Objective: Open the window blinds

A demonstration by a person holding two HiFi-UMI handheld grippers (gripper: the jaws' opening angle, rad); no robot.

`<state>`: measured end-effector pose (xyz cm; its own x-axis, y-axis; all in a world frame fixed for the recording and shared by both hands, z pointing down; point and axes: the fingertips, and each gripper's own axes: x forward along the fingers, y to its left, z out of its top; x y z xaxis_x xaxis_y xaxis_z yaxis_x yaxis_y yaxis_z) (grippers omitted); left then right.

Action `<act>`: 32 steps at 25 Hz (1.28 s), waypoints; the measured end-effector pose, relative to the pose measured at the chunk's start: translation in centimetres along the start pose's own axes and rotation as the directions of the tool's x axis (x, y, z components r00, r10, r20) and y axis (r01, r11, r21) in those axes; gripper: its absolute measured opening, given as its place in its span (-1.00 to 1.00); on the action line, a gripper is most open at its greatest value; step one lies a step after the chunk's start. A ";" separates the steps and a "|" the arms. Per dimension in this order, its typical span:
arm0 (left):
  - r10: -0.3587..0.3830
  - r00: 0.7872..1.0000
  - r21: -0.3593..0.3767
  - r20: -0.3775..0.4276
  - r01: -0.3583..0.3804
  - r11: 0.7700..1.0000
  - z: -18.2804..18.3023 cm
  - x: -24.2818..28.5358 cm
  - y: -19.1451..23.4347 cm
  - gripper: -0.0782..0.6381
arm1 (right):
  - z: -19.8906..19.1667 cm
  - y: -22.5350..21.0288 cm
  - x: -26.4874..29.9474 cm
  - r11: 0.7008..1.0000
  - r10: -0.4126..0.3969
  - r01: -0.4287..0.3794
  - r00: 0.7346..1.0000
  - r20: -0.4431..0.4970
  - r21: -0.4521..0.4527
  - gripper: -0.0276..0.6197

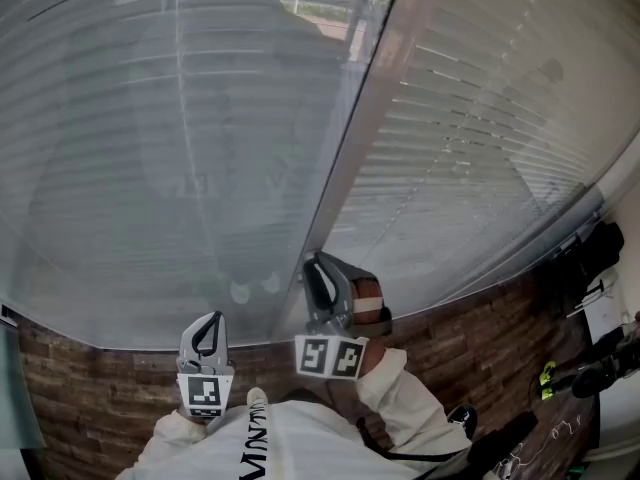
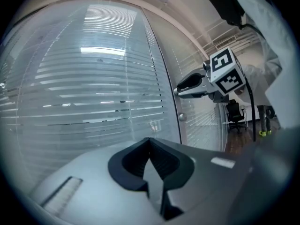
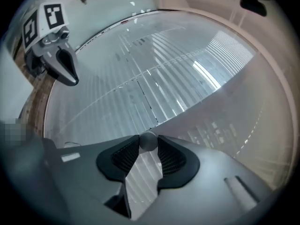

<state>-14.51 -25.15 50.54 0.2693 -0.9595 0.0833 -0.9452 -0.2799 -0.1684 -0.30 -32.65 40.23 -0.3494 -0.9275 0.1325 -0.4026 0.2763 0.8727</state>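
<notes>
Grey knob (image 3: 148,140) pinched in right hand-held gripper (image 3: 148,147); left hand-held gripper (image 2: 150,143) closed near window blinds (image 1: 150,168).

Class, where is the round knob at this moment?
In the right gripper view the knob sits low and central, pinched between the right tongs' tips, at the post between the blinds.

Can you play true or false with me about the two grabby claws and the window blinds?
1. The right gripper has a small round knob between its jaws. True.
2. The left gripper is holding a cord. False: its jaws are together with nothing in them.
3. The blinds are pulled all the way up. False: their slats hang down in front of both grippers.
4. The floor is made of brown planks. True.
</notes>
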 end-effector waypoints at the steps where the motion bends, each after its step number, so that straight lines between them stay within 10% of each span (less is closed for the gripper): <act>1: 0.000 1.000 -0.001 0.000 0.000 1.000 0.0 -0.1 0.0 -0.78 | 0.0 -0.1 0.0 0.999 0.000 0.000 1.000 -0.002 0.045 -0.52; 5: -0.001 1.000 -0.002 -0.003 0.001 1.000 -0.1 -0.1 0.0 -0.78 | 0.0 -0.5 0.0 0.962 0.011 -0.010 1.000 -0.002 0.273 -0.52; 9: -0.001 1.000 -0.001 -0.007 0.001 1.000 -0.3 -0.1 0.1 -0.78 | -0.4 -0.7 0.1 0.836 0.033 -0.035 0.999 0.014 0.548 -0.52; 19: -0.008 1.000 -0.006 -0.005 0.008 1.000 -0.3 0.1 0.0 -0.78 | -1.4 -0.9 0.1 0.212 0.063 -0.121 0.992 0.110 0.970 -0.52; 27: -0.009 1.000 -0.010 -0.008 0.009 1.000 -0.5 0.3 0.0 -0.78 | -1.2 -0.4 0.2 -0.388 -0.002 -0.233 0.968 0.251 0.892 -0.55; 30: -0.007 1.000 -0.011 -0.006 0.007 1.000 -0.5 0.5 0.1 -0.78 | -1.0 -0.4 0.2 -0.502 -0.041 -0.275 0.955 0.295 0.820 -0.58; 32: -0.008 1.000 -0.011 -0.013 0.008 1.000 -0.6 0.5 0.1 -0.78 | -1.0 -0.2 0.2 -0.505 -0.040 -0.273 0.955 0.294 0.819 -0.59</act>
<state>-14.61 -25.63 51.17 0.2744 -0.9566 0.0976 -0.9450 -0.2871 -0.1567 0.55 -33.13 40.50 -0.5665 -0.8228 -0.0461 -0.3940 0.3195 -0.8618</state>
